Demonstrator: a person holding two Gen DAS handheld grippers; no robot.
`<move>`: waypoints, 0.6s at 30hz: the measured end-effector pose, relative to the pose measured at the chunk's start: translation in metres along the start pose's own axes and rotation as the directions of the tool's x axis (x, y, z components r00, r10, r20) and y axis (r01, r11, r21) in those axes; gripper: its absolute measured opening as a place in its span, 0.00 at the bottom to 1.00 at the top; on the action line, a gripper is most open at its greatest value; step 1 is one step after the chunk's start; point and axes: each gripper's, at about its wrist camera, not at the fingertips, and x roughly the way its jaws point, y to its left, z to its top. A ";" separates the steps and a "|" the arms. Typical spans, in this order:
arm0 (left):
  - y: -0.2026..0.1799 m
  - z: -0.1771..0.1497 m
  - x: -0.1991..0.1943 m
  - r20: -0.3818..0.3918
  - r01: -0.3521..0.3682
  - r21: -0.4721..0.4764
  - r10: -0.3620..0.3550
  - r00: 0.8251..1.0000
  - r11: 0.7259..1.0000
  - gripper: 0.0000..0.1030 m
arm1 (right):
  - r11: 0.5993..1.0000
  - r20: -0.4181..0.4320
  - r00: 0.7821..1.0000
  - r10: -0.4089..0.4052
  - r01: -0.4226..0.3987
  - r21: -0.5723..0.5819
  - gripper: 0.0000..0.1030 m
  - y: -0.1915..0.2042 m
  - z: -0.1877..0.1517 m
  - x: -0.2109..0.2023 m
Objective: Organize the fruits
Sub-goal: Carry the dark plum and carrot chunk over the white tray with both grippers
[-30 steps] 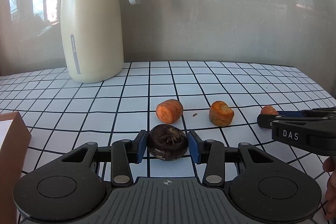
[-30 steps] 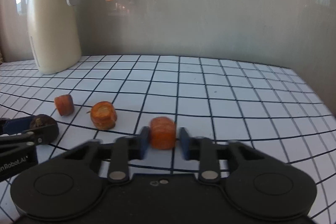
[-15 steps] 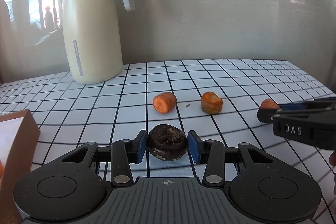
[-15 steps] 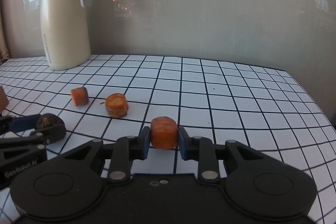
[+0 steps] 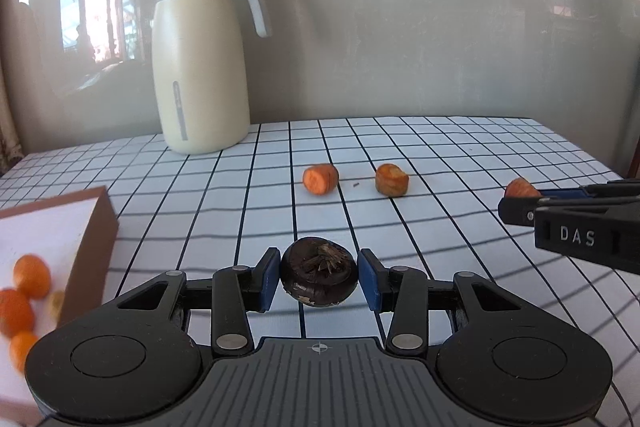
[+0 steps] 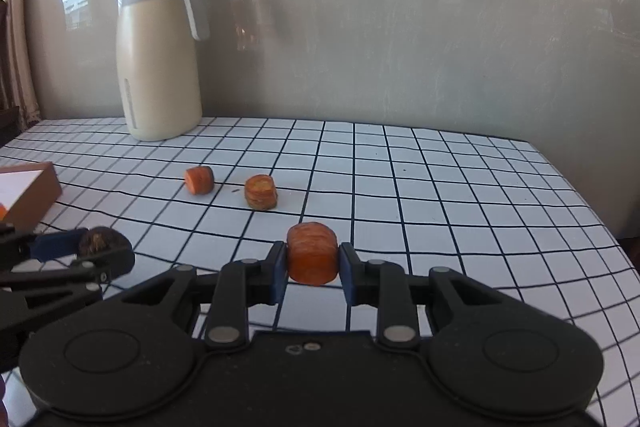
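Observation:
My left gripper [image 5: 319,277] is shut on a dark brown water chestnut [image 5: 318,271], held above the checked tablecloth. My right gripper [image 6: 313,263] is shut on an orange carrot chunk [image 6: 312,258]. From the left wrist view the right gripper [image 5: 520,197] reaches in from the right with that carrot chunk [image 5: 519,187] at its tip. The right wrist view has the left gripper [image 6: 94,247] at lower left with the water chestnut [image 6: 98,239]. Two more carrot chunks lie on the cloth: one on its side [image 5: 320,179] [image 6: 199,179], one upright [image 5: 392,179] [image 6: 261,191].
A brown box with a white inside [image 5: 92,223] [image 6: 34,193] stands at the left and holds several orange pieces [image 5: 32,275]. A cream thermos jug [image 5: 202,55] [image 6: 160,55] stands at the back left by the grey wall. The table's right edge [image 6: 592,203] drops off.
Both grippers have drawn back and toward the left with their loads. The loose carrot chunks and jug now look farther off, and the box with orange pieces has come into view at left.

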 end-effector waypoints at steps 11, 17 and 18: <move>0.010 -0.018 -0.053 0.045 -0.019 0.009 0.019 0.999 1.000 0.41 | 0.999 0.029 0.999 0.016 -0.015 -0.032 0.18 0.015 -0.020 -0.050; 0.018 -0.027 -0.073 0.056 -0.029 0.003 0.029 0.998 1.000 0.41 | 0.997 0.052 0.997 0.055 -0.052 -0.055 0.18 0.026 -0.026 -0.067; 0.020 -0.027 -0.076 0.061 -0.032 0.003 0.031 0.998 0.999 0.41 | 0.996 0.052 0.996 0.066 -0.063 -0.055 0.18 0.027 -0.027 -0.069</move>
